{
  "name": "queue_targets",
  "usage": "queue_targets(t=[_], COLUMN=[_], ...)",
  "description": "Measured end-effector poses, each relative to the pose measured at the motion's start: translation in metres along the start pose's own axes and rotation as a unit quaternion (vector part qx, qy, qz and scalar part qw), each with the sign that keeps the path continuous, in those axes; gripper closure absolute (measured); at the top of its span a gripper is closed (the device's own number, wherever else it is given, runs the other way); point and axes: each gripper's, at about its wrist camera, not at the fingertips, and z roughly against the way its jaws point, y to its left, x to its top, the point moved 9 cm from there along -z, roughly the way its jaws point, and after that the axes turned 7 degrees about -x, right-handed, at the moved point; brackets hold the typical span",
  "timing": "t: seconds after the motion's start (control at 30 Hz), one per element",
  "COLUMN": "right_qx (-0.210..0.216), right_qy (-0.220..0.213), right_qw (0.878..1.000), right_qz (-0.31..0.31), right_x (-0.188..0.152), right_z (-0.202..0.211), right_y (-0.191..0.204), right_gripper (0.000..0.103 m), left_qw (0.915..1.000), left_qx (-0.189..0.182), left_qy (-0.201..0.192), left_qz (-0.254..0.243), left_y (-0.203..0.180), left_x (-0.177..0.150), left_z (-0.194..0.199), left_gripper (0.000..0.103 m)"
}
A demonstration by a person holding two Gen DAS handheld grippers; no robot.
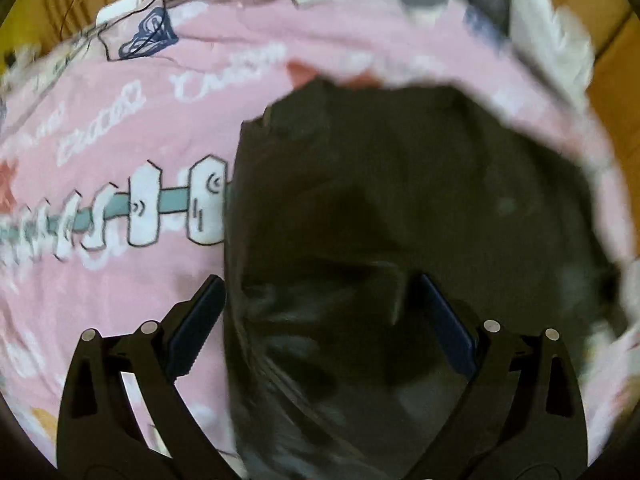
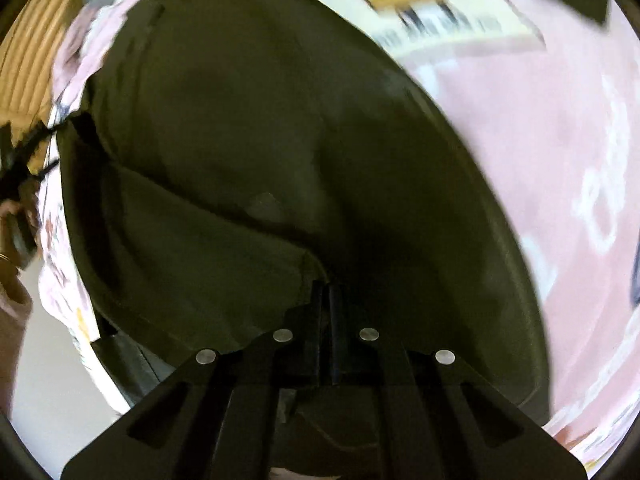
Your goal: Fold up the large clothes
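A large dark olive-black garment (image 1: 400,180) lies on a pink printed bedsheet (image 1: 120,120). My left gripper (image 1: 320,292) points down over the garment's left edge. It is open, its fingers wide apart with the cloth lying between and under them, and the pads are not pressing on it. In the right wrist view the same garment (image 2: 240,120) fills the middle, bunched into folds. My right gripper (image 2: 326,286) is shut on a fold of it, and the cloth rises from the fingertips. The pink sheet (image 2: 520,160) shows to the right.
Thin dark cables (image 1: 120,32) trail over the sheet's far left. Grey and white clothes (image 1: 520,0) are piled at the far side. Wooden boards (image 1: 616,92) border the bed. A person's hand (image 2: 12,280) is at the left edge, and a printed white patch (image 2: 440,12) lies beyond the garment.
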Motion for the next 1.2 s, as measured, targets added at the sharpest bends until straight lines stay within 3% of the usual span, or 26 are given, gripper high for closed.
queue_targets(t=[0.13, 0.2, 0.27, 0.4, 0.47, 0.5, 0.53, 0.57, 0.63, 0.67, 0.7, 0.73, 0.8, 0.87, 1.03, 1.1, 1.13, 1.17, 1.2], right_qx=[-0.021, 0.000, 0.004, 0.071, 0.116, 0.132, 0.140, 0.141, 0.086, 0.044, 0.024, 0.017, 0.041, 0.038, 0.066, 0.099, 0.119, 0.139, 0.145], right_qy=[0.024, 0.032, -0.001, -0.054, -0.040, -0.022, -0.011, 0.003, 0.012, 0.009, 0.008, 0.006, -0.003, -0.013, -0.013, -0.029, -0.039, -0.058, -0.075], right_qw=[0.998, 0.997, 0.999, 0.996, 0.991, 0.989, 0.987, 0.985, 0.989, 0.990, 0.991, 0.992, 0.995, 0.997, 0.997, 0.995, 0.992, 0.988, 0.984], right_qz=[-0.060, -0.070, -0.034, 0.023, 0.055, 0.067, 0.074, 0.094, 0.121, 0.130, 0.131, 0.123, 0.093, 0.062, 0.041, 0.012, -0.013, -0.043, -0.066], right_x=[-0.020, -0.027, -0.018, 0.013, 0.020, 0.021, 0.025, 0.025, 0.024, 0.028, 0.032, 0.035, 0.046, 0.054, 0.054, 0.053, 0.058, 0.066, 0.077], right_z=[-0.016, -0.015, 0.004, 0.042, 0.042, 0.033, 0.026, 0.010, -0.017, -0.035, -0.044, -0.052, -0.051, -0.045, -0.030, -0.013, -0.001, 0.013, 0.023], right_y=[-0.035, -0.041, -0.034, 0.027, 0.064, 0.085, 0.102, 0.120, 0.126, 0.124, 0.119, 0.111, 0.099, 0.082, 0.064, 0.053, 0.042, 0.030, 0.015], right_gripper=[0.102, 0.101, 0.101, 0.096, 0.082, 0.068, 0.068, 0.070, 0.077, 0.084, 0.099, 0.103, 0.103, 0.103, 0.101, 0.097, 0.084, 0.070, 0.035], left_qw=[0.9957, 0.9973, 0.9976, 0.9981, 0.9972, 0.9963, 0.9957, 0.9955, 0.9970, 0.9978, 0.9982, 0.9982, 0.9960, 0.9905, 0.9891, 0.9908, 0.9920, 0.9935, 0.9948], left_qx=[0.085, 0.071, 0.069, 0.048, 0.029, 0.025, 0.023, 0.020, 0.017, 0.021, 0.035, 0.047, 0.081, 0.119, 0.131, 0.115, 0.104, 0.087, 0.073], left_qy=[0.010, 0.010, 0.004, -0.039, -0.066, -0.081, -0.087, -0.091, -0.075, -0.062, -0.043, -0.029, -0.002, 0.010, 0.021, 0.025, 0.020, 0.016, 0.009], left_qz=[-0.036, -0.011, -0.007, 0.007, 0.018, 0.018, 0.018, 0.017, 0.004, -0.009, -0.022, -0.025, -0.039, -0.068, -0.064, -0.066, -0.069, -0.072, -0.071], left_y=[0.028, 0.037, 0.036, 0.026, 0.018, 0.012, 0.008, 0.002, -0.007, -0.011, -0.012, -0.007, 0.002, 0.015, 0.014, 0.003, -0.005, -0.016, -0.028], left_x=[0.000, -0.001, -0.002, 0.001, 0.002, -0.001, -0.004, -0.010, -0.020, -0.026, -0.033, -0.035, -0.042, -0.043, -0.039, -0.039, -0.039, -0.041, -0.042], left_z=[-0.035, -0.039, -0.033, 0.008, 0.033, 0.049, 0.057, 0.064, 0.058, 0.048, 0.033, 0.021, -0.007, -0.030, -0.028, -0.016, -0.005, 0.009, 0.021], left_gripper=[0.009, 0.008, 0.008, 0.008, 0.008, 0.008, 0.008, 0.008, 0.008, 0.008, 0.008, 0.008, 0.008, 0.005, 0.005, 0.005, 0.005, 0.005, 0.005])
